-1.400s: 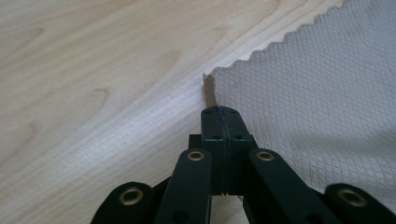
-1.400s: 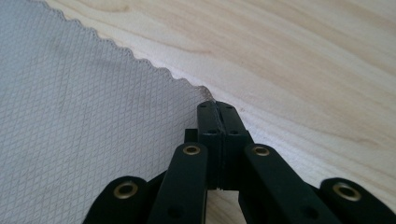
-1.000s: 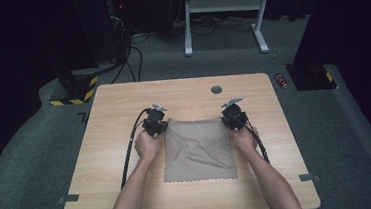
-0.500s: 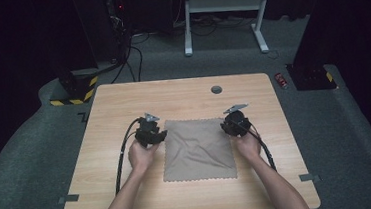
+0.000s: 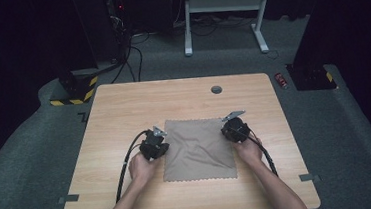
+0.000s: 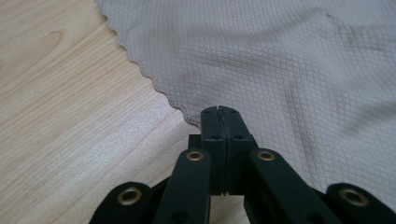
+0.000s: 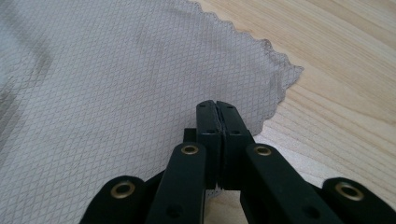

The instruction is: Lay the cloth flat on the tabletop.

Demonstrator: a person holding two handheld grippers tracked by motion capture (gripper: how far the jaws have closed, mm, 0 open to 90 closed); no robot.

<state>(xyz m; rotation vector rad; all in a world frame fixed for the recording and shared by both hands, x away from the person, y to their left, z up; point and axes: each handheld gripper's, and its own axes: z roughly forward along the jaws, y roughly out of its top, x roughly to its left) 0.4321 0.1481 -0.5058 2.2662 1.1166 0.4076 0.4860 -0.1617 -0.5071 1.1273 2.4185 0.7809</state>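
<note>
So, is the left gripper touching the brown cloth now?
Cannot tell. In the left gripper view the left gripper has its jaws shut together at the scalloped edge of the cloth, but no fabric shows plainly between them, nor any gap.

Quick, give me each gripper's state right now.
Left gripper: shut, jaws together over the cloth's left edge; whether it pinches the cloth cannot be told.
Right gripper: shut at the cloth's right edge; a pinch cannot be told either.
</note>
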